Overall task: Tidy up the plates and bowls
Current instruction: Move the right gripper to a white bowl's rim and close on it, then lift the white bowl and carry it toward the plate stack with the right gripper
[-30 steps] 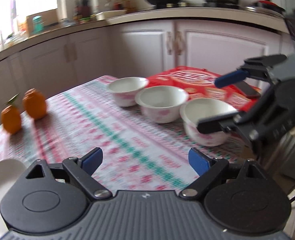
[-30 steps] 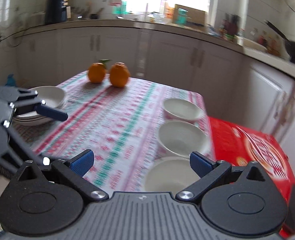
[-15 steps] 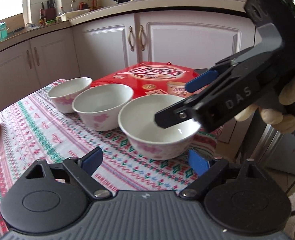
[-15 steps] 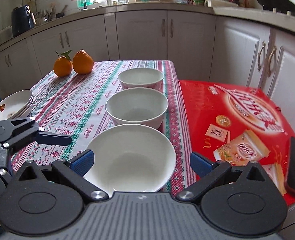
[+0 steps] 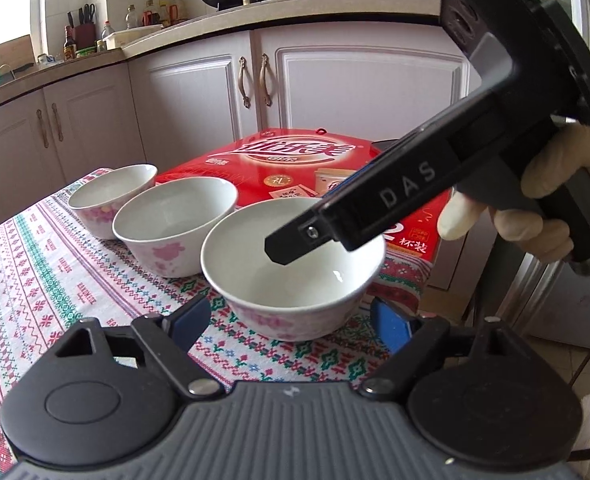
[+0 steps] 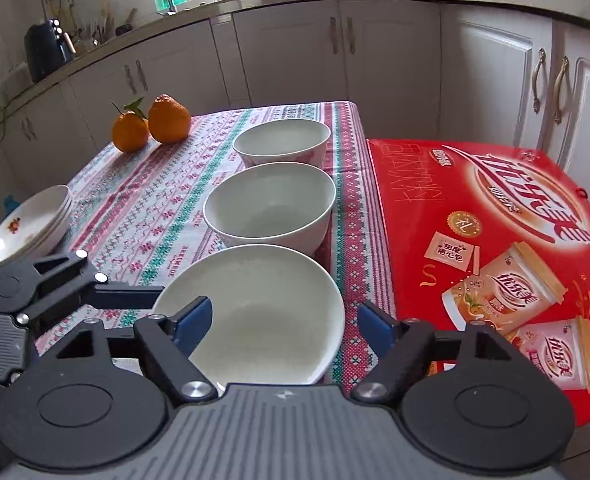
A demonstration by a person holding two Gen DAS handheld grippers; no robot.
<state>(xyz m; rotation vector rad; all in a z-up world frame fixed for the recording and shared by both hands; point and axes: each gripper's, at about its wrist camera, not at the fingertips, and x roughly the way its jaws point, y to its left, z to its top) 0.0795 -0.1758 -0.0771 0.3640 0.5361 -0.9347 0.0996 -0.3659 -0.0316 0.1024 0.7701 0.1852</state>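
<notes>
Three white bowls sit in a row along the patterned tablecloth (image 6: 143, 208), and both tongs are on the nearest bowl (image 6: 255, 312). In the right wrist view it fills six o'clock, with the middle bowl (image 6: 271, 204) just beyond it toward twelve and the far bowl (image 6: 283, 142) past that.

The right gripper (image 6: 285, 326) has just been closing, and its jaws straddle the bowl's rim on the side nearest it: one blue pad inside, the other outside, neither clearly pressing yet.

The left gripper (image 5: 291, 320) comes in from the other side; its jaws have just been narrowing too, and the bowl (image 5: 295, 264) sits ahead of its two blue pads, apart from them. In its view the right tong's black finger reaches over the bowl from three o'clock, held by a gloved hand (image 5: 535, 200).

The stacked plates (image 6: 31, 224) wait at nine o'clock, two oranges (image 6: 151, 124) at eleven, and a red box (image 6: 495, 248) at three.
</notes>
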